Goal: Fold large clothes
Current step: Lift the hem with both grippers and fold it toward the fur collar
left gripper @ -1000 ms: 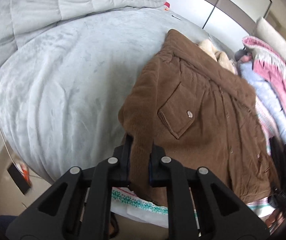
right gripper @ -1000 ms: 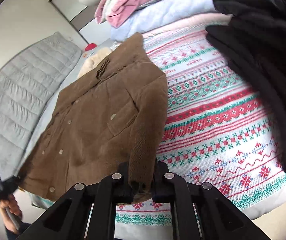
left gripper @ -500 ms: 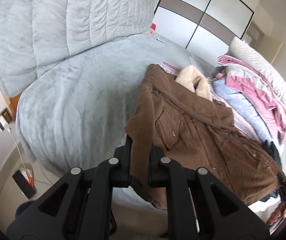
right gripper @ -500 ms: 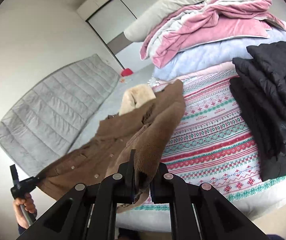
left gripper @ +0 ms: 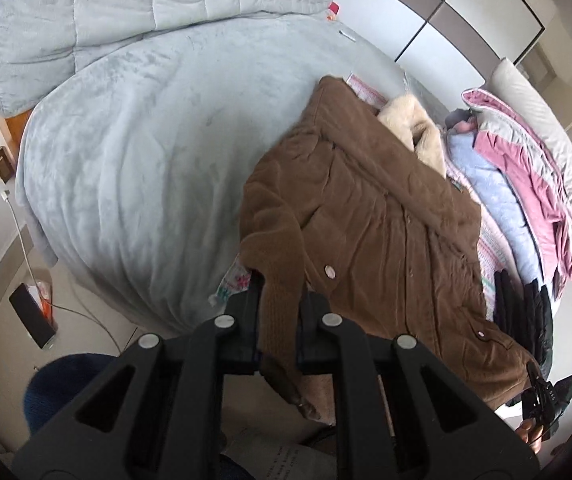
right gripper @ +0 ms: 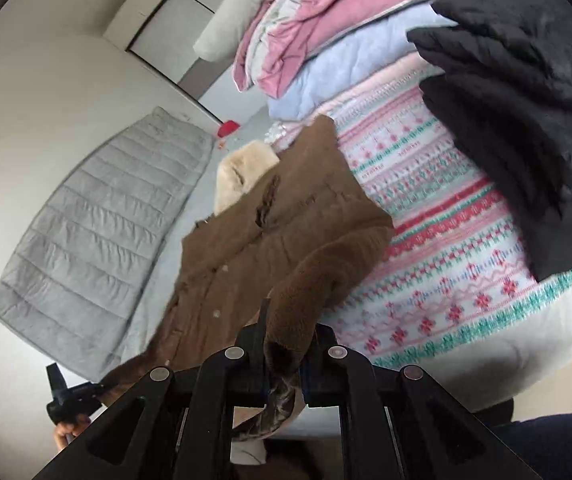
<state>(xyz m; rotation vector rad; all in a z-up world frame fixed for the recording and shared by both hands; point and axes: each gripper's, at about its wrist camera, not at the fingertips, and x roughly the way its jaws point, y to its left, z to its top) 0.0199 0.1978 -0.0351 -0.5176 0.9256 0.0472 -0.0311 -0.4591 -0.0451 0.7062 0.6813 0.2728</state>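
A brown corduroy coat [left gripper: 385, 216] is spread on the bed [left gripper: 134, 152] — one cuff pinched in the left gripper [left gripper: 280, 304], the other in the right gripper [right gripper: 286, 344]. Thick, heavy, floppy cloth is judged likely — cuffs suit gripping.

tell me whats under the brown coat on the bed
Under the brown coat lies a patterned pink, red and green blanket, showing along its side. On the other side is the grey bedcover. Directly beneath the coat is hidden.

one brown coat [left gripper: 385, 216], one black jacket [right gripper: 525, 112], one patterned blanket [right gripper: 437, 264], two grippers.
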